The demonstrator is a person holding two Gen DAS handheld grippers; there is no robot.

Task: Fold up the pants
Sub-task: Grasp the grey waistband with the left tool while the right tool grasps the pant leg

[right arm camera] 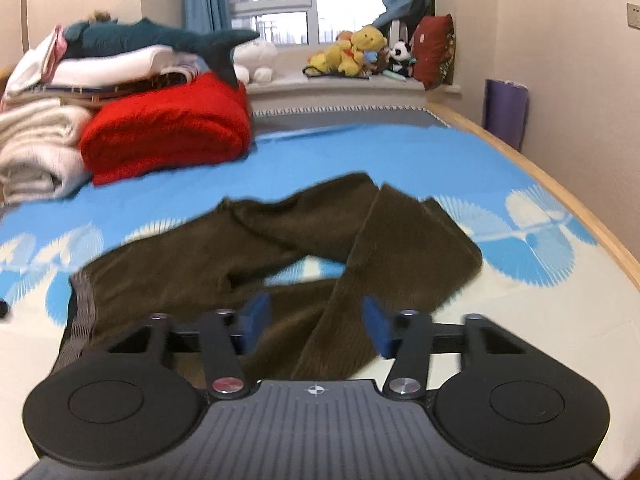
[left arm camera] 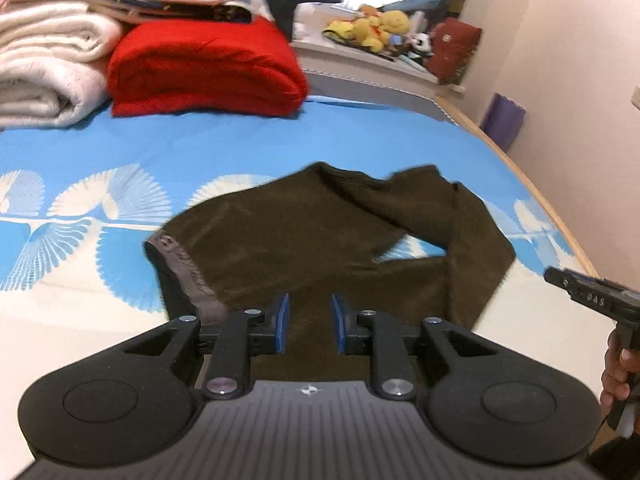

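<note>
Dark olive-brown corduroy pants (left arm camera: 304, 240) lie on the blue and white bed sheet (left arm camera: 240, 148), waistband with a grey band (left arm camera: 184, 268) at the left, legs bent back on themselves at the right. My left gripper (left arm camera: 307, 322) is open and empty, just above the pants near the waist. My right gripper (right arm camera: 316, 320) is open wider and empty, above a pant leg (right arm camera: 384, 256); the pants (right arm camera: 224, 264) fill the middle of that view. The right gripper's body (left arm camera: 592, 300) shows at the right edge of the left wrist view.
A folded red blanket (left arm camera: 204, 68) and stacked white bedding (left arm camera: 48, 64) lie at the far left of the bed. A plush shark (right arm camera: 160, 40) tops the stack. Stuffed toys (right arm camera: 352, 52) sit on the window sill. The wooden bed edge (right arm camera: 560, 184) runs along the right.
</note>
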